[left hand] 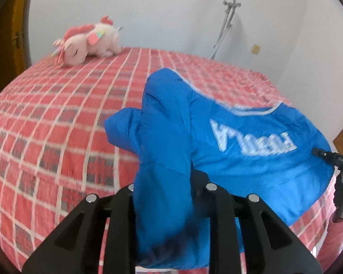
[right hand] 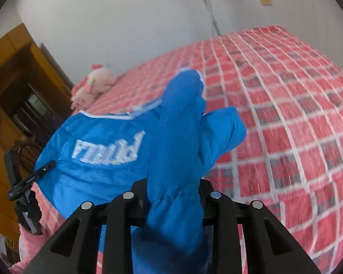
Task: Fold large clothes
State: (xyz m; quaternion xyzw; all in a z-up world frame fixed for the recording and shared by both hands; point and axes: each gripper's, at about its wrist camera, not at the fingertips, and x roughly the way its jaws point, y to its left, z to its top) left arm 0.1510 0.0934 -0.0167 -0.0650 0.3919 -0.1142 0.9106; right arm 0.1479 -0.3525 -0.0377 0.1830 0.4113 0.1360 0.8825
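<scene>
At the bed's [left hand: 57, 118] near edge: blue jacket [left hand: 251, 159], one bunched fold clamped in each of left gripper [left hand: 169, 196] and right gripper [right hand: 171, 196] jaws; best lifted level, drawn taut, laid flat.

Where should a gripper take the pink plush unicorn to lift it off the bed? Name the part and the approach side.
Grip the pink plush unicorn across its rounded body, behind the head, coming from above. It lies on its side on the red checked bedspread, so the soft torso is the widest part. The mane and horn are too thin.
</scene>
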